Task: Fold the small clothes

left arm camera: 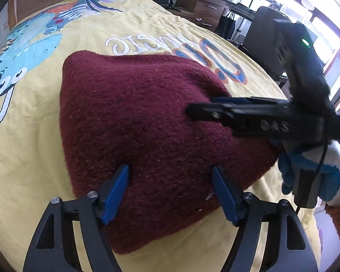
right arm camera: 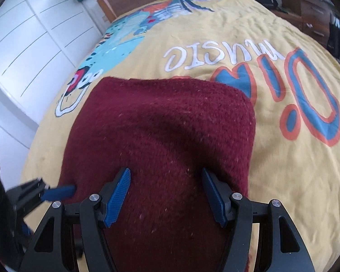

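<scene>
Nearest the lenses, the left tongs point(left arm camera: 170, 192) and the right tongs point(right arm camera: 166, 196) are being held released over the near part of a maroon knitted garment point(left arm camera: 142, 131), blue pads spread apart with only the wool's surface showing between them and nothing being pinched. Beneath everything, the bed point(left arm camera: 45, 158) with its yellow printed cover is carrying the garment, which is lying roughly at the middle of the cover, close to the printed lettering point(right arm camera: 215, 56). Judging by its compact, thick, rounded outline with no sleeve or hem showing, the garment is probably being seen already folded at least once; whether a further fold or only smoothing is being left cannot be settled from these views. Several things are being obscured: the garment's near edge is being hidden behind the tong frames, any layering underneath cannot be made out, and its kind (jumper, scarf or other) is not being revealed. A gloved hand point(left arm camera: 306, 176) gripping the right tool is being cropped at the frame's rim, and the right view is being softened by blur.
</scene>
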The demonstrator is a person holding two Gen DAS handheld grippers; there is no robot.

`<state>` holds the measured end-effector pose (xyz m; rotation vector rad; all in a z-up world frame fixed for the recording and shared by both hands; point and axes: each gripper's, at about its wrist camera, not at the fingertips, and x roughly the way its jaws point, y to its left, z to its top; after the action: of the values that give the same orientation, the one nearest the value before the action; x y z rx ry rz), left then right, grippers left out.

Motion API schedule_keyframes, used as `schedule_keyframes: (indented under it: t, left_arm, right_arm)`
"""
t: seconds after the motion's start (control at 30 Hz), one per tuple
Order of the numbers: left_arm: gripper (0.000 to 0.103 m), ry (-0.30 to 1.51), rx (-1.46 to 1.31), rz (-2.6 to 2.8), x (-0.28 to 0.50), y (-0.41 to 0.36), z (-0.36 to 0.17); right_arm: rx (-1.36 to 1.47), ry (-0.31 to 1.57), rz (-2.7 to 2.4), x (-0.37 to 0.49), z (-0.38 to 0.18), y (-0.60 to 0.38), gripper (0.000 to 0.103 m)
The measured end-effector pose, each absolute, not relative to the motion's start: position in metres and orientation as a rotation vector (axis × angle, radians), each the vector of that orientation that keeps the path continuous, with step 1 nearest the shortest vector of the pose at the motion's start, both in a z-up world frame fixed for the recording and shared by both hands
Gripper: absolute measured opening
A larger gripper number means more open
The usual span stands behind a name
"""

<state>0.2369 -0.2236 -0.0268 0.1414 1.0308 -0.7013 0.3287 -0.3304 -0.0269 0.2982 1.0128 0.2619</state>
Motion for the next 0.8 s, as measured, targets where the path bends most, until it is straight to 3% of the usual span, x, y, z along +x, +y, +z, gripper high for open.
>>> schedule_keyframes:
  t: [0.47,0.57,0.8]
  left_arm:
    - [0.073,0.979,0.083,-0.602,0.234,-0.179,0.005]
    - [0.073,0.996,0.1,-0.554,0.245,-0.163,0.002]
    - [0.073,1.086,-0.025,-0.565,0.283,-0.15,-0.016]
  right_arm:
    - [0.173,0.975,0.187,0.282,0.009,-0.327,0.067]
    - [0.14,0.995,0.14,0.281,0.007,-0.333,0.079]
    - [0.283,1.12,0.182,0.295,-0.026,-0.36,0.081]
